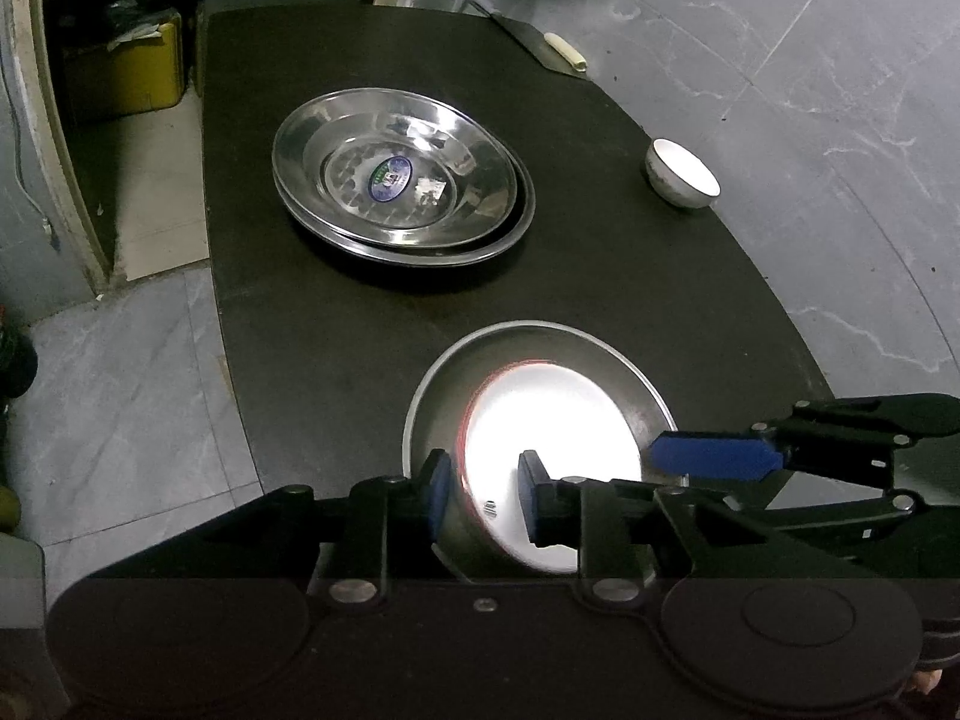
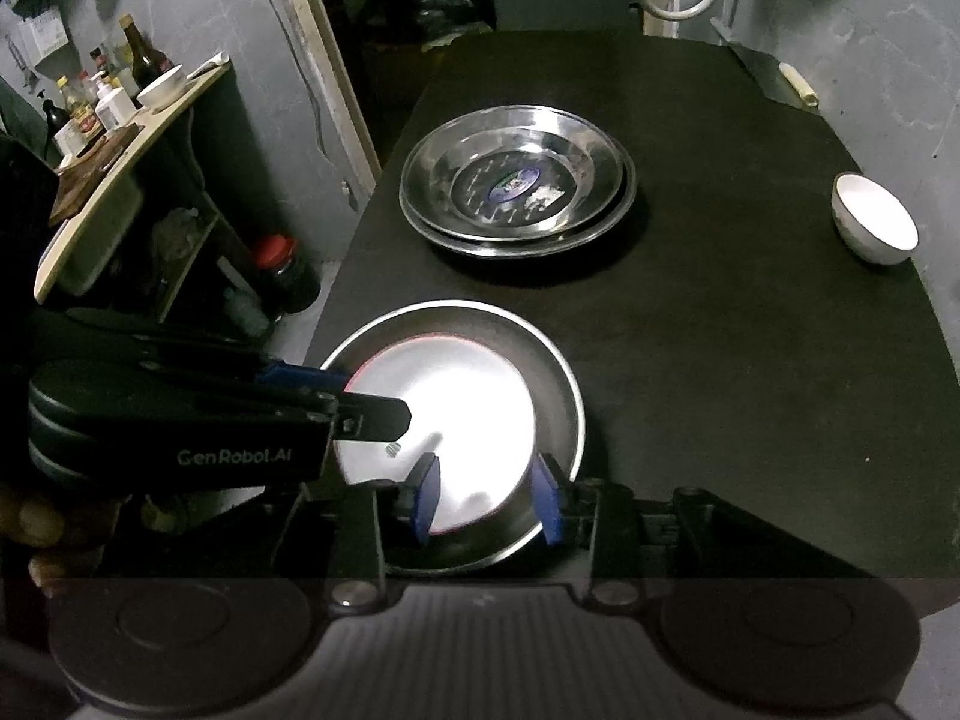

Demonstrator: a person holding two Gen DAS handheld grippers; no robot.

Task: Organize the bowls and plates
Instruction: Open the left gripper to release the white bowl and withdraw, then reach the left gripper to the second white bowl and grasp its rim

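Left gripper [image 1: 483,495]: jaws narrowly parted astride near rim of white red-edged plate [image 1: 552,450], pads seemingly clear of it.

Right gripper [image 2: 489,498]: likewise parted over same plate's near edge, likely just releasing (plate nested in steel dish [image 2: 558,360] for stacking).

Beyond: two stacked steel plates [image 2: 516,192], mid-table.

Far right: white bowl [image 2: 873,219], apart, unsorted.

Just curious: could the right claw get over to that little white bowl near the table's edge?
Probably yes. The small white bowl stands alone on bare black table, nothing between it and the right claw, whose pads look slack around the red-rimmed white plate.
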